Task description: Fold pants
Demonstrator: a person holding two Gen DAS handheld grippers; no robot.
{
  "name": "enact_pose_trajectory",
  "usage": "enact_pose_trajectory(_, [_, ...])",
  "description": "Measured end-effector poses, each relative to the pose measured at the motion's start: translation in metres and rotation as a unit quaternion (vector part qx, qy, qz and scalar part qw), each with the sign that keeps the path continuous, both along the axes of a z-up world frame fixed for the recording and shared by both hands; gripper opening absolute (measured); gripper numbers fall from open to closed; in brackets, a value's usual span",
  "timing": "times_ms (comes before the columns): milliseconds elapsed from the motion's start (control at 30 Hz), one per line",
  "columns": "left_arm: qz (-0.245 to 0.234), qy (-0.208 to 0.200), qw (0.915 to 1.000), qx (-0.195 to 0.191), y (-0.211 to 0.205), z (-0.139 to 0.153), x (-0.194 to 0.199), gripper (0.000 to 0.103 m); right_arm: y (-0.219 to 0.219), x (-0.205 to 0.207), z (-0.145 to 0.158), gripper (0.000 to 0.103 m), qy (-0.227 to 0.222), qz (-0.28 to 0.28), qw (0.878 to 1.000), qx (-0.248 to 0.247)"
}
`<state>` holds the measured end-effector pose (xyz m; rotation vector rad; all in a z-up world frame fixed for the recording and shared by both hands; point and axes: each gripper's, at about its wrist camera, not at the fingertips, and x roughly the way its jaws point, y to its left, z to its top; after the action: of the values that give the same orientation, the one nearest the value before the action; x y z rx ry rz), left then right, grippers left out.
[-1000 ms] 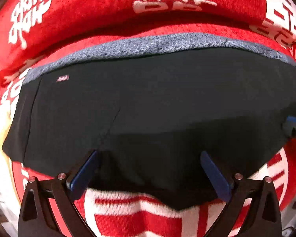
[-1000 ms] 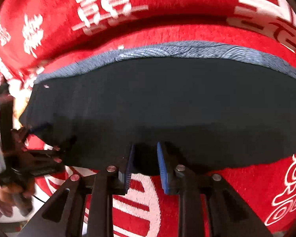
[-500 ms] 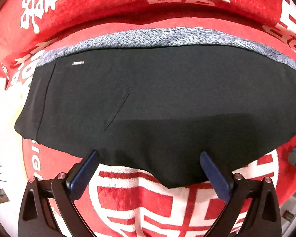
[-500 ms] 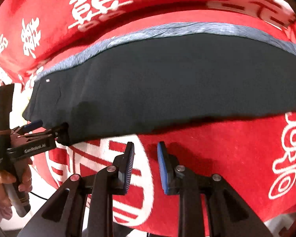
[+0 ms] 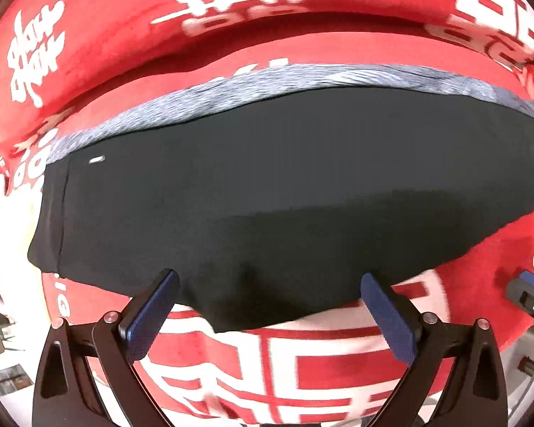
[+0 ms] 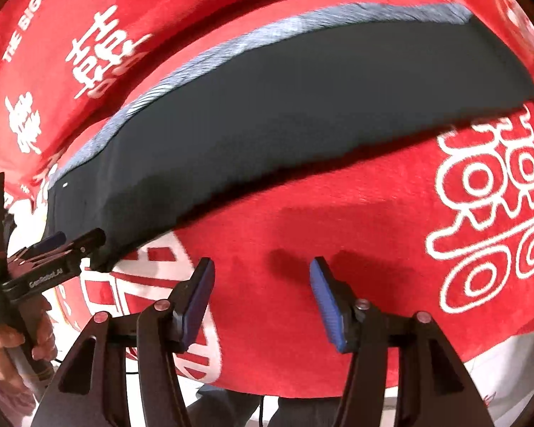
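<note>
The black pants [image 5: 267,195] lie folded lengthwise on the red blanket [image 5: 302,359], a grey heathered strip [image 5: 267,80] along their far edge. They also show in the right wrist view [image 6: 284,106]. My left gripper [image 5: 267,291] is open, its blue pads either side of the pants' near edge. It shows at the left of the right wrist view [image 6: 82,245], touching the pants' near corner. My right gripper [image 6: 261,277] is open and empty over bare red blanket [image 6: 338,231], apart from the pants. Its tip shows at the right edge of the left wrist view [image 5: 527,288].
The red blanket with white characters covers the surface and rises as a fold behind the pants [image 5: 267,7]. The blanket's near edge drops off in the right wrist view [image 6: 373,388]. A hand [image 6: 14,338] holds the left gripper's handle.
My right gripper has opened and drawn back and right, off the pants onto bare blanket. My left gripper stays open and has shifted slightly over the pants' near edge.
</note>
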<state>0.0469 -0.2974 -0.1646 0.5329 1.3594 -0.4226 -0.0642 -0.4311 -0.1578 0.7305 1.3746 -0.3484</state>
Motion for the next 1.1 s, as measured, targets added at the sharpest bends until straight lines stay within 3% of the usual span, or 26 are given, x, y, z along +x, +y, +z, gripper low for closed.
enact_pose_trajectory(267, [-0.043,0.005,0.9991,-0.001,-0.043,0.004,-0.024,0.103,-0.031,-0.021,-0.003,0.068,0.002,-0.032,0.999,-0.002])
enact_pose_trajectory(1100, [-0.1,0.001,0.9948,-0.02,-0.156,0.014,-0.057,0.103,-0.139,-0.071,0.007,0.069,-0.033,-0.144,0.989,-0.018])
